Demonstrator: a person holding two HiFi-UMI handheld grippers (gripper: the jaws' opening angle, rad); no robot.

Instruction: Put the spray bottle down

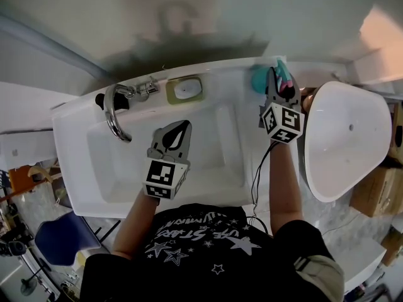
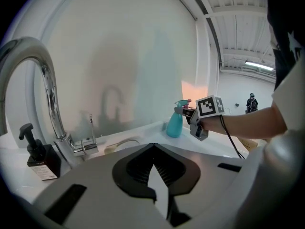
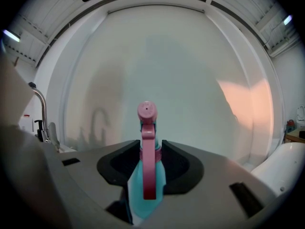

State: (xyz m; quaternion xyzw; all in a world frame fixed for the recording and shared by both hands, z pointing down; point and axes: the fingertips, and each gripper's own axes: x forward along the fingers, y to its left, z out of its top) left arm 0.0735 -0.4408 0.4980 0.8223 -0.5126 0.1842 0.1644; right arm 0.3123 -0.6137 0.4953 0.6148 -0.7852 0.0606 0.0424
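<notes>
A teal spray bottle (image 1: pixel 260 80) with a pink trigger head stands upright at the back right corner of the white sink (image 1: pixel 208 187). My right gripper (image 1: pixel 278 82) is shut on its neck. In the right gripper view the pink head and teal body (image 3: pixel 153 178) fill the gap between the jaws of the right gripper (image 3: pixel 150 151). From the left gripper view the bottle (image 2: pixel 174 126) has its base at the sink's rim; I cannot tell whether it touches. My left gripper (image 1: pixel 186 126) hovers over the basin, shut and holding nothing, its jaws meeting at the tip (image 2: pixel 153 149).
A curved chrome faucet (image 1: pixel 113 111) rises at the sink's back left, with a black pump bottle (image 2: pixel 40 156) beside it. A soap dish (image 1: pixel 186 89) sits on the back rim. A white toilet bowl (image 1: pixel 349 137) stands close on the right, cardboard boxes (image 1: pixel 378 190) beyond it.
</notes>
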